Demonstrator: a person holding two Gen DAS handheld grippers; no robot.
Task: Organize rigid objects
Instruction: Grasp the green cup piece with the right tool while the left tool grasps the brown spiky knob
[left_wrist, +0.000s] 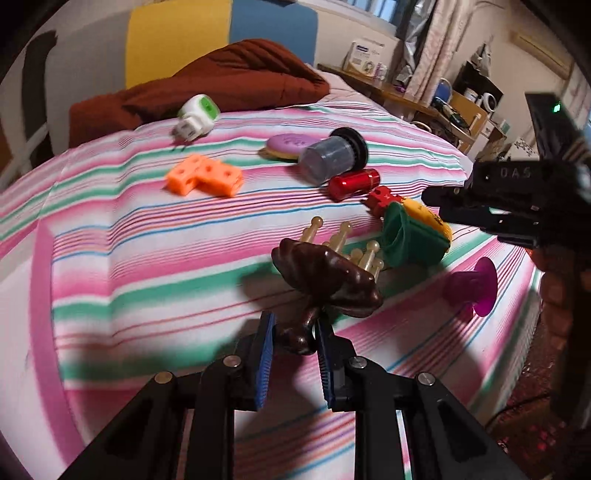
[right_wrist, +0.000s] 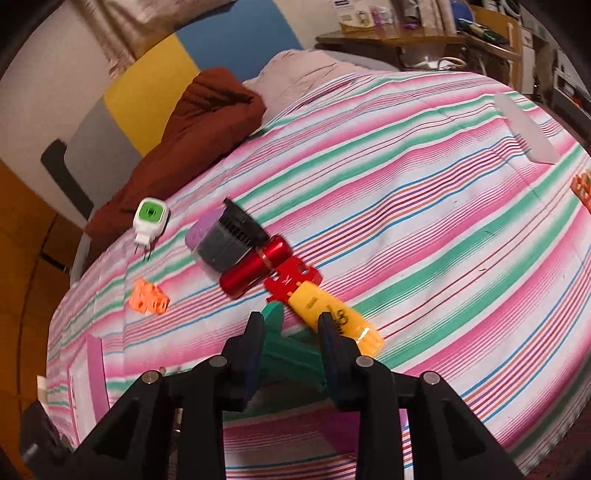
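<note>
The left tool pinches the dark brown wooden massage brush by its handle, lifted clear of the striped bed. The right tool straddles a green plastic piece, jaws slightly spread, beside the gathered row.

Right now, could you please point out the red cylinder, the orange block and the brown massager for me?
red cylinder (right_wrist: 255, 266): right wrist view, middle of its side.
orange block (left_wrist: 204, 175): left wrist view, top face.
brown massager (left_wrist: 327, 282): left wrist view, glossy back.
</note>
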